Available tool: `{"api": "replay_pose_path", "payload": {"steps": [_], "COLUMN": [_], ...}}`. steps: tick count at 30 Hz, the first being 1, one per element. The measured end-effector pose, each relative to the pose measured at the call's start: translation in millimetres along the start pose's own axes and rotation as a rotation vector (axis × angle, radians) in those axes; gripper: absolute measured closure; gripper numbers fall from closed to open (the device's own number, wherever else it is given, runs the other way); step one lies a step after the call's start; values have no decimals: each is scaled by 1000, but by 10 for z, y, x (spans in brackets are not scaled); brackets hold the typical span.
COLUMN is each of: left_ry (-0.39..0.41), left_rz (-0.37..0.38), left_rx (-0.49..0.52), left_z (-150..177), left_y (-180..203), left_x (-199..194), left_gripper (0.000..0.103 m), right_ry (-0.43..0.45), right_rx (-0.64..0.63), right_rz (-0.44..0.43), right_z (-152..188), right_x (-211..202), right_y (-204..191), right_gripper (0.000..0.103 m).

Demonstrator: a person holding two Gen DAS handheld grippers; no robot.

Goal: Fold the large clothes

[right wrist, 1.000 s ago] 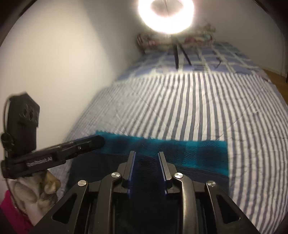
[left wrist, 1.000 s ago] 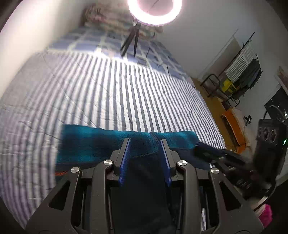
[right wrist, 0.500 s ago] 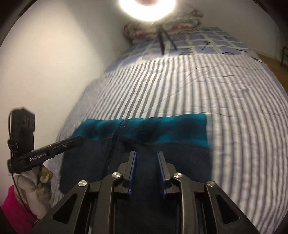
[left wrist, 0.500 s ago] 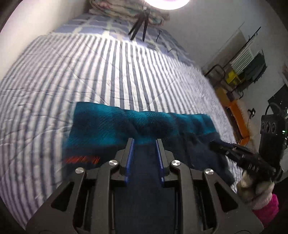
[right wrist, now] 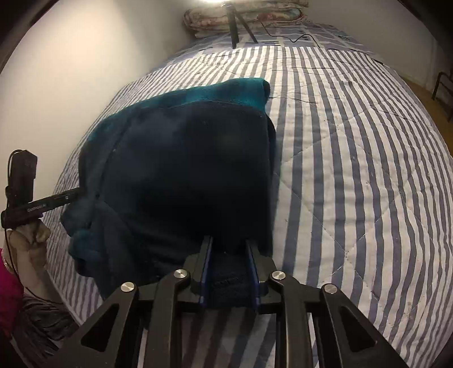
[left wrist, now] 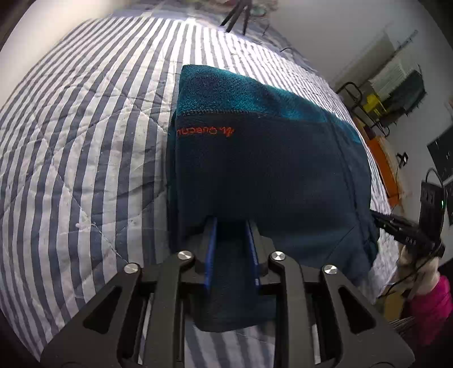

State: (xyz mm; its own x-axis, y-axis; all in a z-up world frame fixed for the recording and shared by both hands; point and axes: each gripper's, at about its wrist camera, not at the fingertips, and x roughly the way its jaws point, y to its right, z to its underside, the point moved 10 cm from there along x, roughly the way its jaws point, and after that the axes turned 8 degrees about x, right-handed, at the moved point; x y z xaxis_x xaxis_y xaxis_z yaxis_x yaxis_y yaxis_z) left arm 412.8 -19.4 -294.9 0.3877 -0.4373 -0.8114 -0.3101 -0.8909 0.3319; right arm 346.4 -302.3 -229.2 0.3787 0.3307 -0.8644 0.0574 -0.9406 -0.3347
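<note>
A tripod [right wrist: 236,28] and folded quilt [right wrist: 246,14] sit far up the striped bed [right wrist: 354,169], where the fleece [left wrist: 254,158] lies doubled, its near edge pinched in both narrowly parted hand-held grippers, left [left wrist: 230,249] and right [right wrist: 229,269].

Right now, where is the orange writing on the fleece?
In the left wrist view, the orange writing sits on the dark blue fleece, just below its teal band, near the edge beside the striped quilt.
</note>
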Motion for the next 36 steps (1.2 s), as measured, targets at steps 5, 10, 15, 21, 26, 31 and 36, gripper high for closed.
{"api": "replay_pose_path", "payload": {"steps": [5,10,15,21,26,31,36], "left_ry": [11,90,157,98,24,17,-8], "left_rz": [28,181,298,393,411,414,426], "left_rx": [-41,-248,-449,-542,-536,-542,-526], "left_z": [83,100,44,35,94,20,-60], "left_y": [-17,-186,-487,-608,-499,-498,-490], "left_x": [-150,-506,-653,-442,-185,-11,54], "left_gripper": [80,60,36,34,34,34,34], "right_ry": [-1,179,173,88,15,-20,-17], "right_rx": [-10,-29,90,233,298,334,351], "right_rz": [2,-98,-169,-282,-345,-448,-522], "right_z": [-34,-160,-284,-305,-293,-315,-447], "right_x": [-179,-578,-456,-247,33,283,386], "right_y": [36,52,251,426,450,347,232], "right_gripper": [81,40,27,25,24,23,25]}}
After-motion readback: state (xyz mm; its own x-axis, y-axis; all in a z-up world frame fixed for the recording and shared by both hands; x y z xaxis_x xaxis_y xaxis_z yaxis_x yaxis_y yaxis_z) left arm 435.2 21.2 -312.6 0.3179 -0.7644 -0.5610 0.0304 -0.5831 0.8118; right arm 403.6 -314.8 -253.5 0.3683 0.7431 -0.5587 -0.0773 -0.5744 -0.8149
